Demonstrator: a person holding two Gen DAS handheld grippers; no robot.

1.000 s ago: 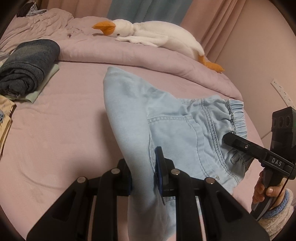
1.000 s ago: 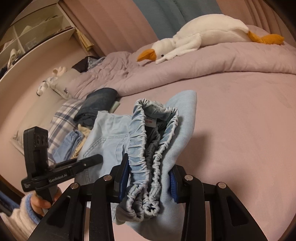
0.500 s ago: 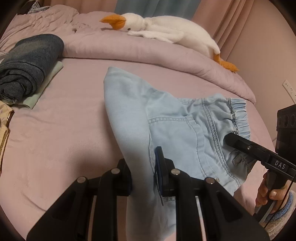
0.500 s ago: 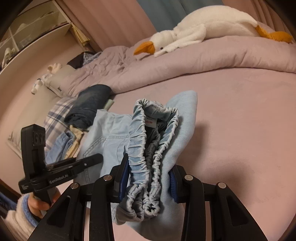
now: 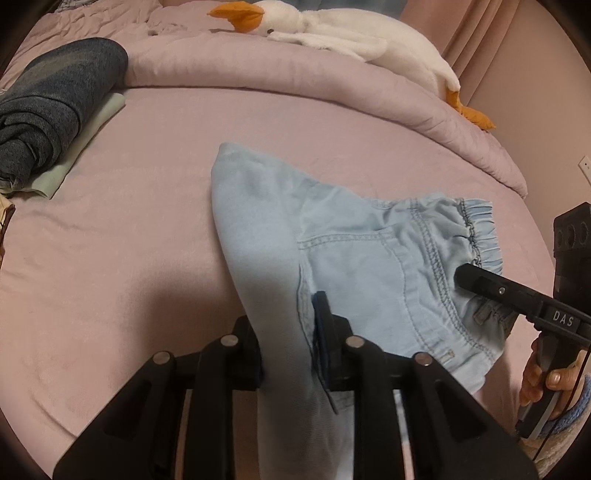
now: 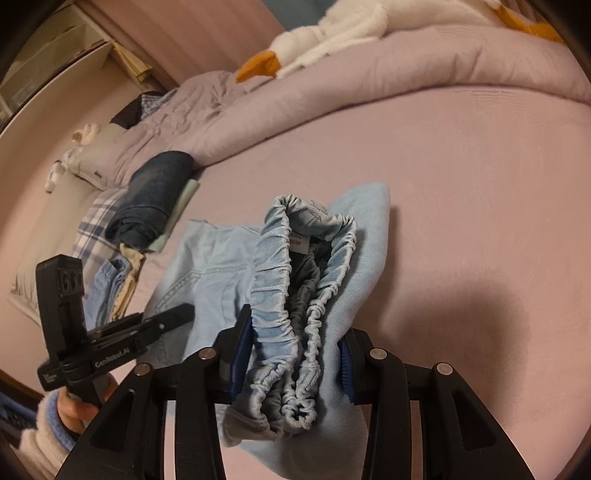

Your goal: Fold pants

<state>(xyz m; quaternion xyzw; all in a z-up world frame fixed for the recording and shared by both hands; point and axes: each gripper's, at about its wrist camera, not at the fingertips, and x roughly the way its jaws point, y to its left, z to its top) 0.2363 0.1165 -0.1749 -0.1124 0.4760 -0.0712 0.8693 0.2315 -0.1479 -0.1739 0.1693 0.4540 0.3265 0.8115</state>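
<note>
The left gripper point(image 5: 286, 332) pinches a fold of the one pair of light-blue pants point(image 5: 369, 266); the right gripper point(image 6: 291, 354) clamps their gathered elastic waistband point(image 6: 273, 280). The pants lie on the pink bed point(image 5: 129, 221), with one rolled dark jeans bundle point(image 5: 48, 110) and one plush goose point(image 5: 343, 33) beyond them.

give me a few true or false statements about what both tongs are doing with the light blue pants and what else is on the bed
1. The right tongs are shut on the elastic waistband of the light blue pants. True.
2. The left tongs are open and hold nothing. False: they are shut on a fold of the pants' fabric.
3. A plush goose lies on the rolled pink duvet. True.
4. The folded dark jeans sit on top of the light blue pants. False: they lie apart, near the bed's far left side in the left wrist view.
5. The pants lie flat and fully folded. False: both tongs hold them up, partly folded.
</note>
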